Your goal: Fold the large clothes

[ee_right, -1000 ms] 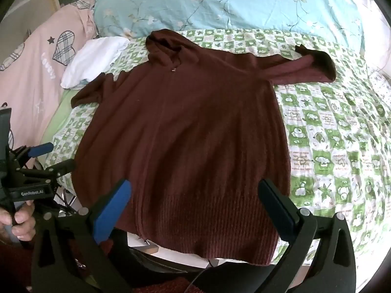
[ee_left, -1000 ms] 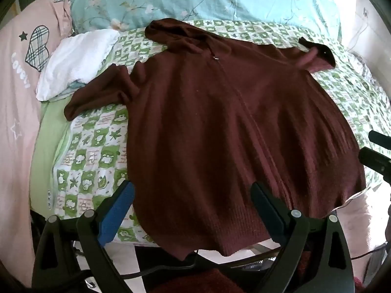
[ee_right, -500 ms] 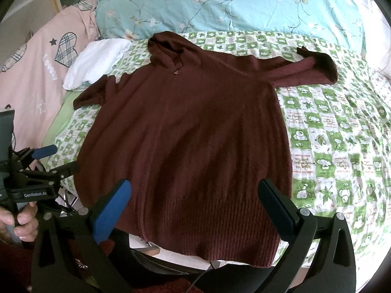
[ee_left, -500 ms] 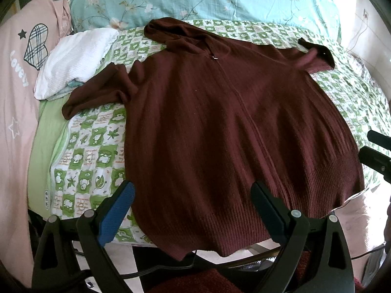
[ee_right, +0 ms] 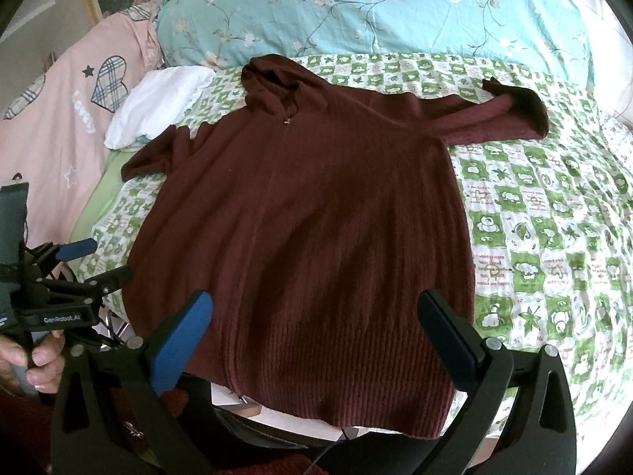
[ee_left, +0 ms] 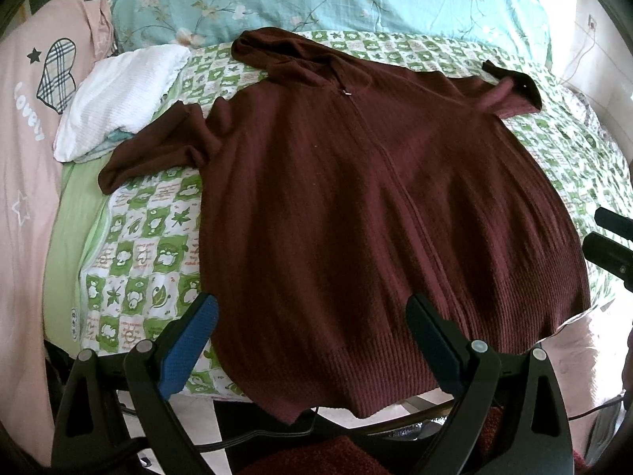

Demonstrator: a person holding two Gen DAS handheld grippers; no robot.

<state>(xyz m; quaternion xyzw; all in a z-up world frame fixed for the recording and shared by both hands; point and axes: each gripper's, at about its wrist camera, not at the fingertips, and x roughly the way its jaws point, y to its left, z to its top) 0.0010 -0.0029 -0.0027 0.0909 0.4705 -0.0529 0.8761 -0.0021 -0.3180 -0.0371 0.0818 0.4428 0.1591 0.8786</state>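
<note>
Maroon ribbed-knit hoodie (ee_left: 368,213) lies flat on checked green sheet (ee_right: 546,237) (hood at 12 o'clock). Left gripper (ee_left: 312,340) and right gripper (ee_right: 316,328) gape wide, holding nothing.

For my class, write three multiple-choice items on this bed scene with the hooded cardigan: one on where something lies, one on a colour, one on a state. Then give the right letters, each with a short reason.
1. Where does the folded white cloth lie?
A. beside the end of one sleeve, near the pink pillow
B. on the ribbed hem
C. inside the hood

2. What colour is the hooded cardigan?
A. navy blue
B. dark maroon
C. mustard yellow

3. How does the cardigan lie?
A. folded in half
B. rolled into a bundle
C. spread flat, both sleeves out, hem over the bed edge

Answers:
1 A: the cloth sits by the sleeve cuff, against the pink pillow.
2 B: the knit is deep red-brown in both views.
3 C: no fold shows, and the left gripper and right gripper are both open above the hem.
</note>
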